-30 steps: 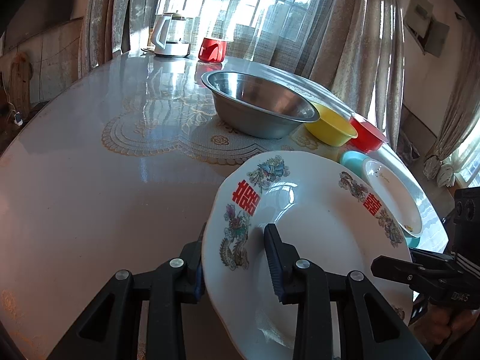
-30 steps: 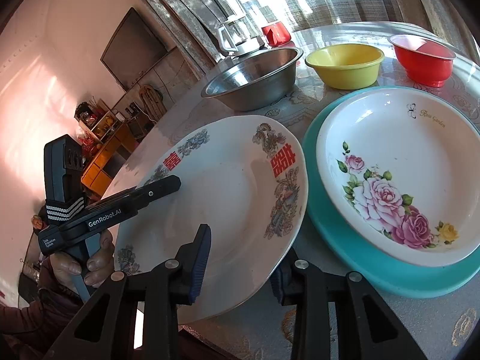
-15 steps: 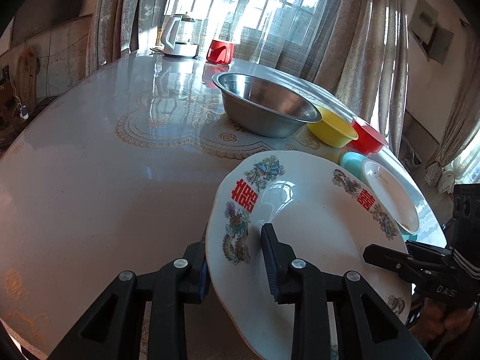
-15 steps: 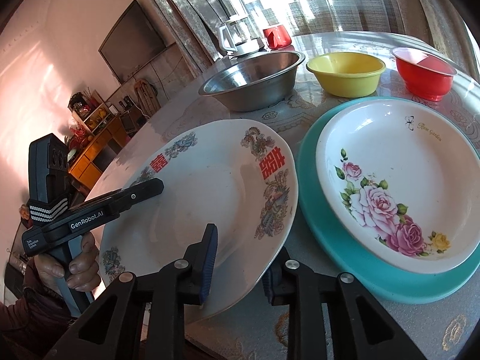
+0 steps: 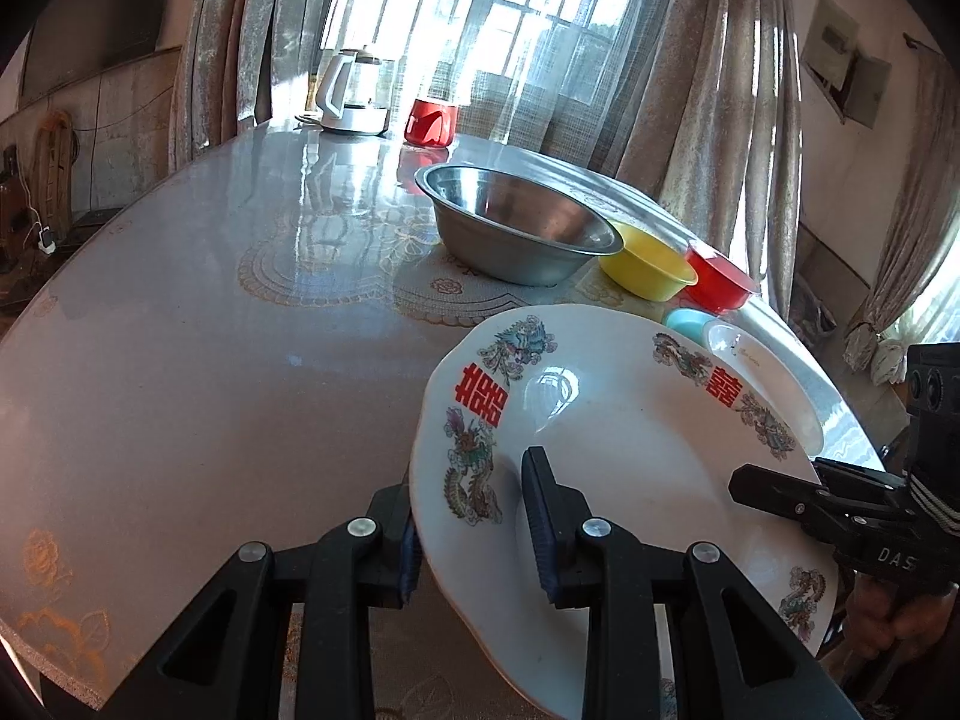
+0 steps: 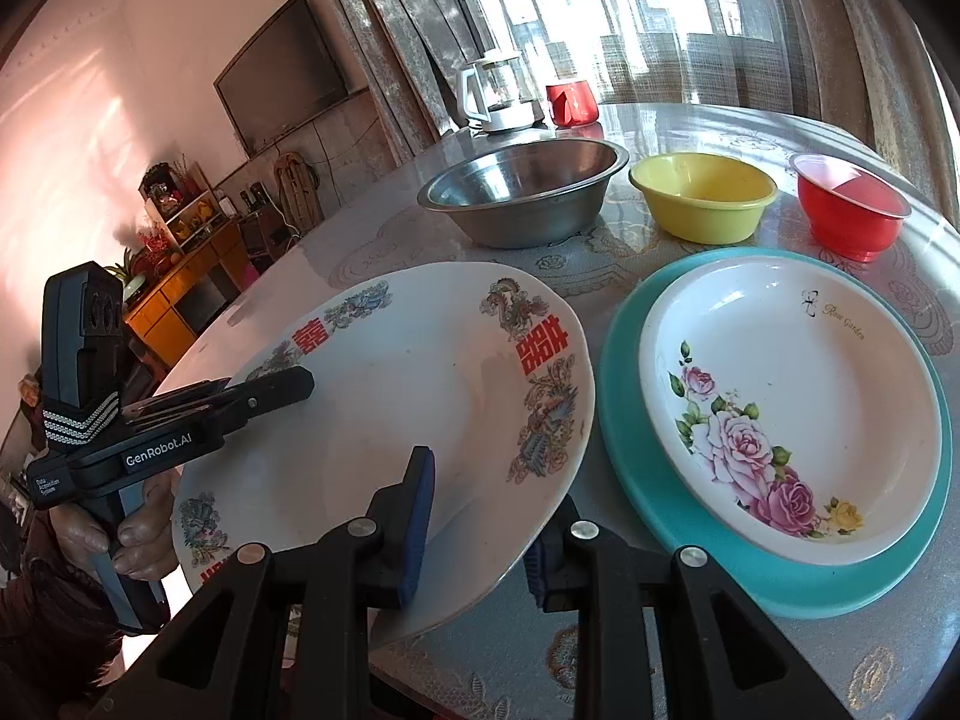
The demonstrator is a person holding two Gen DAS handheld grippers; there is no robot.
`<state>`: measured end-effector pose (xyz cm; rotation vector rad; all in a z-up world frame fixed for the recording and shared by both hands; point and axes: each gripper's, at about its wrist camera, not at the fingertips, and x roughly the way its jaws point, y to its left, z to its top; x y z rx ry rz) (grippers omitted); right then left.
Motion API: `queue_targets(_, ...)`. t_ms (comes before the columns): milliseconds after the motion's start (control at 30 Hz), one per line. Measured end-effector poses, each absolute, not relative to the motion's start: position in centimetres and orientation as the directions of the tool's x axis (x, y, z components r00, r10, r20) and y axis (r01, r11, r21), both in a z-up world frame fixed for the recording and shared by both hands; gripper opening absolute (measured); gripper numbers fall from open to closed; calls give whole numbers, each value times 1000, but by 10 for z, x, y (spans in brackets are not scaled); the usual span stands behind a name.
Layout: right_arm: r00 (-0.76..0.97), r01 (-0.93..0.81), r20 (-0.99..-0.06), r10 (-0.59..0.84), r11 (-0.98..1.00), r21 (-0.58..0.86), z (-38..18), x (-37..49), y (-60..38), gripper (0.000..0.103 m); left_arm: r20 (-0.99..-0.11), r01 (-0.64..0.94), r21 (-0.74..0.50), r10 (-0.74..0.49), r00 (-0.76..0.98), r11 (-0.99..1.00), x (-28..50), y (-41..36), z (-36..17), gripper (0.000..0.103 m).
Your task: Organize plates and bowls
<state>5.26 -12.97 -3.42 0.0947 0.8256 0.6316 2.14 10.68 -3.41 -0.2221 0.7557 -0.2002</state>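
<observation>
Both grippers hold our dragon plate by its rim, lifted and tilted over the near table edge.

Our left gripper [image 5: 474,525] is clamped on the plate's left rim and our right gripper [image 6: 480,522] on its near right rim, one pad above and one below; the dragon plate [image 6: 390,420] itself is bare. Just to its right, we see a rose plate [image 6: 798,402] sitting inside a teal plate [image 6: 624,420] on the table [image 5: 180,330]. Behind them stand a steel bowl [image 6: 528,192], a yellow bowl [image 6: 702,195] and a red bowl [image 6: 852,207] in a row, all with nothing in them. Our right view alone shows the roses, a wall television [image 6: 282,72] and the hand [image 6: 138,540] on the left tool; our left view hides most of the stacked pair behind the lifted plate. A kettle [image 5: 354,93] and a red cup [image 5: 429,120] stand far back.
</observation>
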Motion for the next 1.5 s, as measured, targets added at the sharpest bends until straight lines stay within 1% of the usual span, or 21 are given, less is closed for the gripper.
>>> queue_targets(300, 573, -466, -619, 537, 835, 293, -12, 43, -152, 26, -609, 175, -243, -291, 738, 954, 27, 79, -4, 30)
queue_targets(533, 643, -405, -588, 490, 870, 282, 5, 42, -186, 26, -600, 257, -218, -337, 725, 941, 45, 39, 13, 30)
queue_targets(667, 673, -353, -587, 450, 893, 280, 7, 43, -206, 26, -611, 291, -193, -347, 712, 937, 58, 12, 17, 30)
queue_targets(1000, 730, -242, -587, 352, 935, 260, 6, 64, -250, 27, -639, 339, -184, -374, 672, 923, 95, -42, 18, 30)
queue_targets(1133, 737, -206, -601, 311, 949, 239, 2, 74, -262, 27, -646, 351, -166, -370, 667, 922, 104, -59, 15, 30)
queue_targets(1500, 717, -140, -647, 258, 963, 228, -26, 91, -275, 28, -697, 340, -151, -344, 629, 928, 121, -75, -11, 31)
